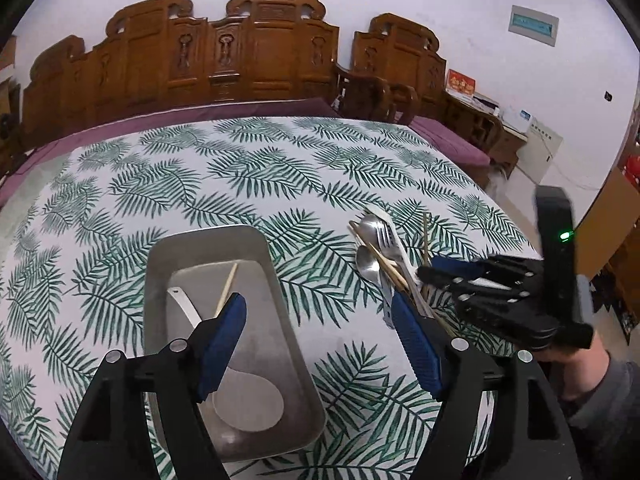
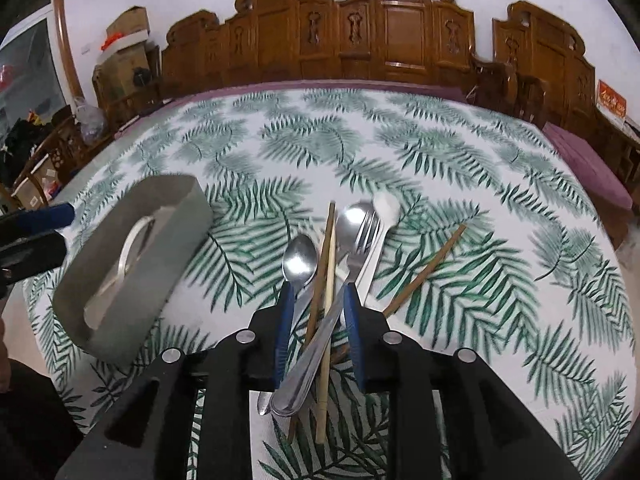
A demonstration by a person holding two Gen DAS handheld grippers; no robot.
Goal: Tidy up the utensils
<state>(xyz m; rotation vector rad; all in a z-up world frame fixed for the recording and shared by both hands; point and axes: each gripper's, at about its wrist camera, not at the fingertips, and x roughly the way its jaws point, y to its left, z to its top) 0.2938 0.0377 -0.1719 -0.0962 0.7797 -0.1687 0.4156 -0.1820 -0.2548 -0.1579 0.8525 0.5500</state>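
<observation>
A pile of utensils lies on the leaf-print tablecloth: metal spoons (image 2: 299,261), a fork (image 2: 362,236), a white plastic spoon (image 2: 386,208) and wooden chopsticks (image 2: 329,264). The pile also shows in the left wrist view (image 1: 378,248). My right gripper (image 2: 318,294) is open, its blue fingers straddling the handles of the pile. A metal tray (image 1: 208,248) holds a white ladle (image 1: 248,400) and one chopstick (image 1: 227,284). My left gripper (image 1: 320,312) is open and empty, its left finger over the tray.
The tray also shows at the left of the right wrist view (image 2: 132,264). One chopstick (image 2: 428,268) lies apart, right of the pile. Carved wooden benches (image 1: 224,56) with purple cushions stand behind the table. The table's right edge (image 1: 516,220) is close to the pile.
</observation>
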